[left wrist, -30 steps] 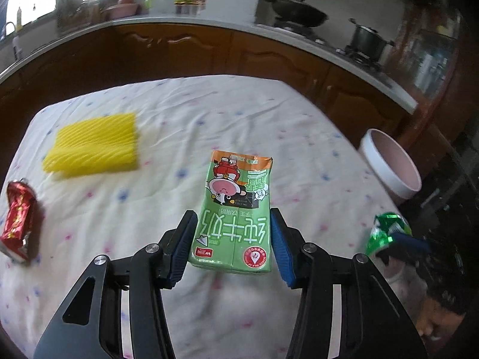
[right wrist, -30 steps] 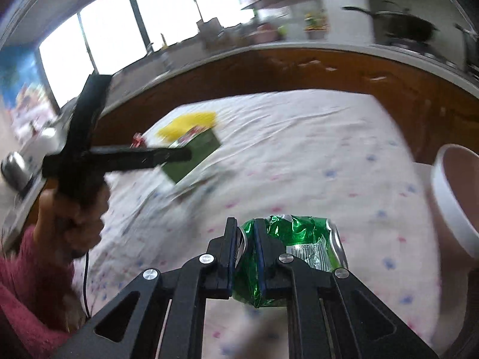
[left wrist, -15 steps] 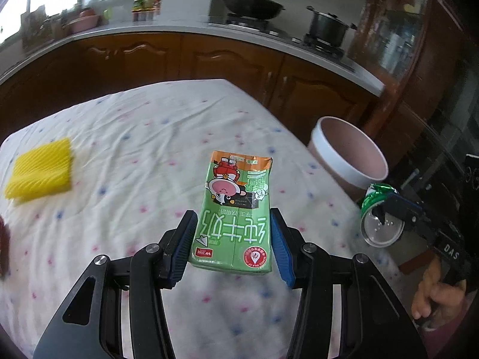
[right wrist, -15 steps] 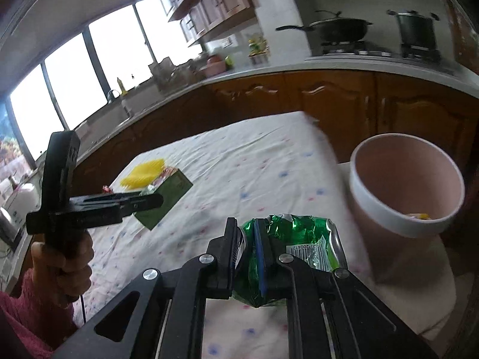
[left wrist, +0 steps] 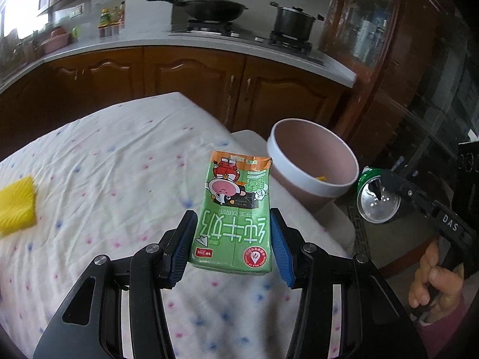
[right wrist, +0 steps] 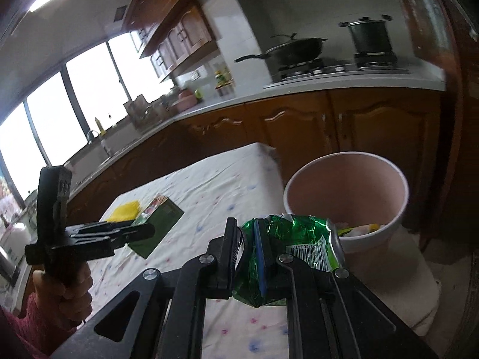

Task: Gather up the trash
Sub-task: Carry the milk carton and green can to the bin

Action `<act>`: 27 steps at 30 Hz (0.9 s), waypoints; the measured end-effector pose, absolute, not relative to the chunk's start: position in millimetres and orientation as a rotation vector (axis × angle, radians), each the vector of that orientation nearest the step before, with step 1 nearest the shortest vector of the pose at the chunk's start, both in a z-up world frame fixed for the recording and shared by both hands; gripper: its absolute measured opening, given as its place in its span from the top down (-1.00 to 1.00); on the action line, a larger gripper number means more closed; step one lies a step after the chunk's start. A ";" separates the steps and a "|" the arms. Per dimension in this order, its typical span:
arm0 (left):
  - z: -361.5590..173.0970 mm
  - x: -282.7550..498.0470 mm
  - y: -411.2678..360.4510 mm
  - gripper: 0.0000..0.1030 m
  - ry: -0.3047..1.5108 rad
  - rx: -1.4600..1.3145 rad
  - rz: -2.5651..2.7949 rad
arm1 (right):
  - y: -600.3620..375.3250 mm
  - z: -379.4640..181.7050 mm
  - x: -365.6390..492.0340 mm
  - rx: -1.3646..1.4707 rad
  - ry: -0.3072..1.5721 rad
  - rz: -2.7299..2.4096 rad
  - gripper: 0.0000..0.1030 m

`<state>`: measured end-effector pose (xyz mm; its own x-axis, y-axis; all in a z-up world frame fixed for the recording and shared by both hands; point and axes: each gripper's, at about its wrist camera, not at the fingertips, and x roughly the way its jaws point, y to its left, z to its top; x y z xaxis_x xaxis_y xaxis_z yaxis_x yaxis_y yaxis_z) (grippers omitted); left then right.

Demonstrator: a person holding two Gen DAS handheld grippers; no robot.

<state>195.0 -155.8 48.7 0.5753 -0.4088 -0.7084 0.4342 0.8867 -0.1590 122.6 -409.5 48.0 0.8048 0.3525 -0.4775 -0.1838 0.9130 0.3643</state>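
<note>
My left gripper (left wrist: 232, 240) is shut on a green milk carton (left wrist: 236, 215) and holds it in the air above the table's right part. My right gripper (right wrist: 248, 245) is shut on a crushed green can (right wrist: 293, 245), held in the air just in front of the pink bin (right wrist: 386, 230). In the left wrist view the can (left wrist: 377, 200) hangs to the right of the bin (left wrist: 299, 170), beyond the table edge. In the right wrist view the carton (right wrist: 158, 221) shows at the left, over the table.
A yellow sponge (left wrist: 16, 206) lies on the dotted white tablecloth (left wrist: 104, 164) at the left. The bin holds some scraps (right wrist: 359, 229). Brown kitchen cabinets (left wrist: 194, 77) and a stove with a wok (left wrist: 209, 9) stand behind.
Both grippers have swung right toward the pink bin with their loads. The bin is now closer in both views; the red can has left the left view.
</note>
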 end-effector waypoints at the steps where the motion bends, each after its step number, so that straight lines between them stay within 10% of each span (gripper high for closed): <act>1: 50.0 195.5 -159.6 0.07 0.818 0.035 -0.499 | -412.9 47.9 120.9 0.318 0.564 0.288 0.78; 27: 57.4 243.3 -274.0 0.08 0.830 0.108 -0.622 | -481.4 52.2 164.2 0.379 0.521 0.200 0.78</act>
